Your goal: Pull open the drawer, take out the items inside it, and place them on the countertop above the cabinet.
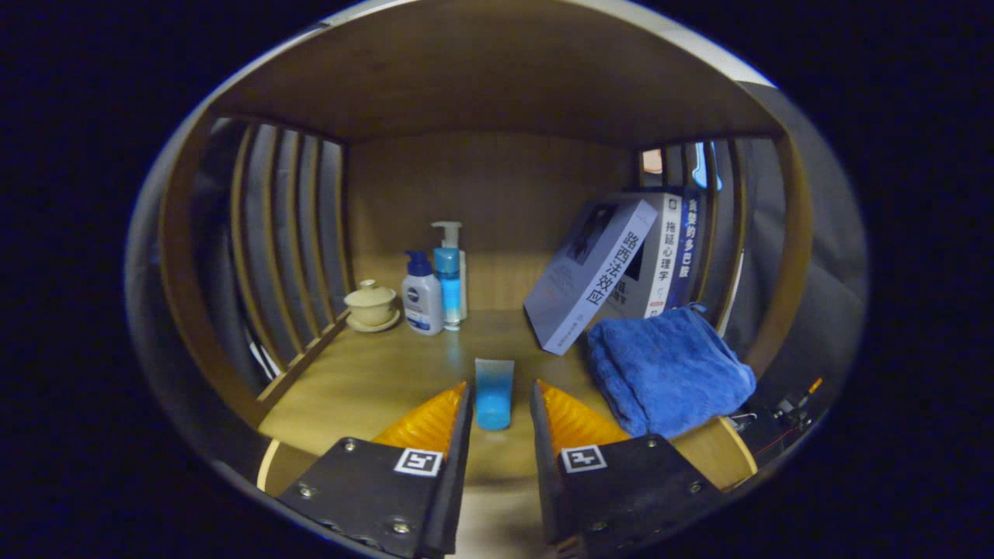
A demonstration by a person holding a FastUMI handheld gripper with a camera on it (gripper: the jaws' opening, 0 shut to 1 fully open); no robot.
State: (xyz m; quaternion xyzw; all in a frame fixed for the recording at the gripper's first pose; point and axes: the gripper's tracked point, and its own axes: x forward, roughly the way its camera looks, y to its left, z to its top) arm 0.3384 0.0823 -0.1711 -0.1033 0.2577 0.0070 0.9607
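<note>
The gripper (501,404) is nearest, its fingers set narrowly apart with a small blue tube-like item (494,392) standing between them. Whether both fingers actually press on it cannot be told; thin gaps seem to remain on either side. The item rests on the wooden desk (373,380), on its near part, so the step in hand looks like setting it down or letting it go.

To do this well, make sure its base sits flat on the wood before spreading the fingers, then draw straight back so neither finger clips it and tips it over.

Just to the right lies a folded blue towel (668,369) near the front edge; keep the right finger clear of it. Behind the towel a grey book (590,276) leans against upright books (668,248). Far left stand a lidded cup (372,304), a white bottle (422,299) and a blue pump bottle (448,272), well apart from the fingers.
</note>
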